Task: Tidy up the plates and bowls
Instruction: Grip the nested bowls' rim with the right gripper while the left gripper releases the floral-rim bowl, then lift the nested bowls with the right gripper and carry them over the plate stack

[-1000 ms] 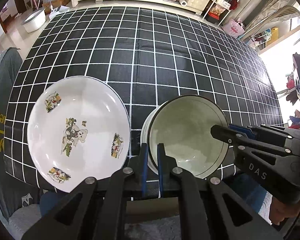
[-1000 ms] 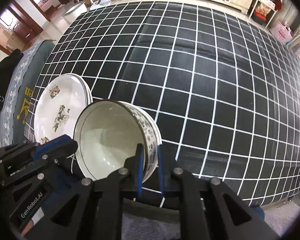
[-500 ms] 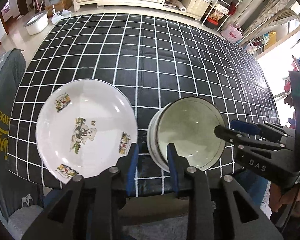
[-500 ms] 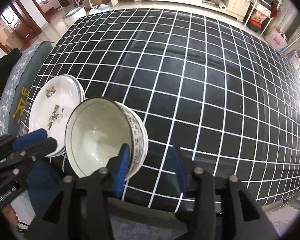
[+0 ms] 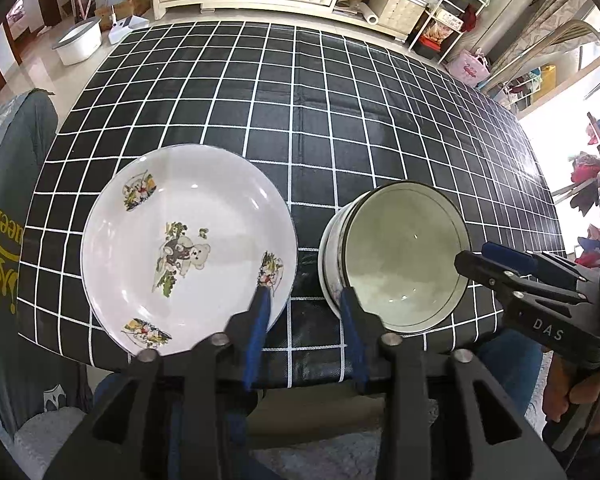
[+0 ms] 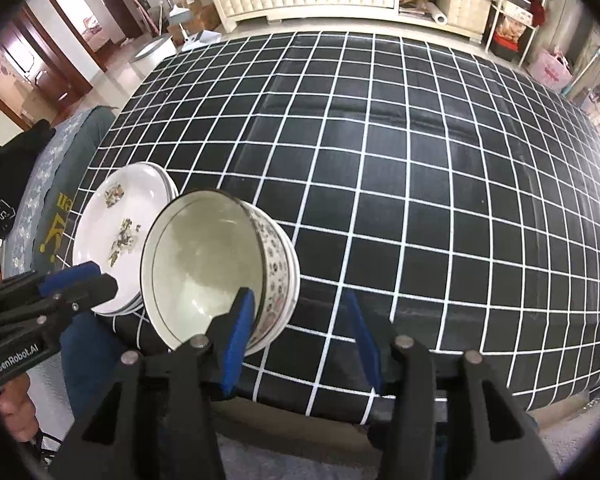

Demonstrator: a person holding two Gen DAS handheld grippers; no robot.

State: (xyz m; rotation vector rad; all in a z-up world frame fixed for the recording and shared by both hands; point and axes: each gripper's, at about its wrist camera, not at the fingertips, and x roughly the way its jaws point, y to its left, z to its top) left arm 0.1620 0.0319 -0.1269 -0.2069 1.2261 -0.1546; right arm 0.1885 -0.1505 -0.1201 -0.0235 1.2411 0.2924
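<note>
Stacked bowls (image 5: 396, 264) at lower centre beside the plates (image 5: 188, 248) on the tabletop (image 5: 340, 120). Both hand-held grippers (image 5: 304, 312) (image 6: 300, 316), just opening, stand apart, empty. Glazed, brittle, slippery: grip rims.

The checked tablecloth (image 6: 420, 184) lies bare over the far and right part of the table, so a gripper can pass freely there. At the near left edge, the plate stack (image 5: 188, 248) and the bowl stack (image 5: 396, 260) stand just beside each other, with only a narrow strip of cloth between them.
</note>
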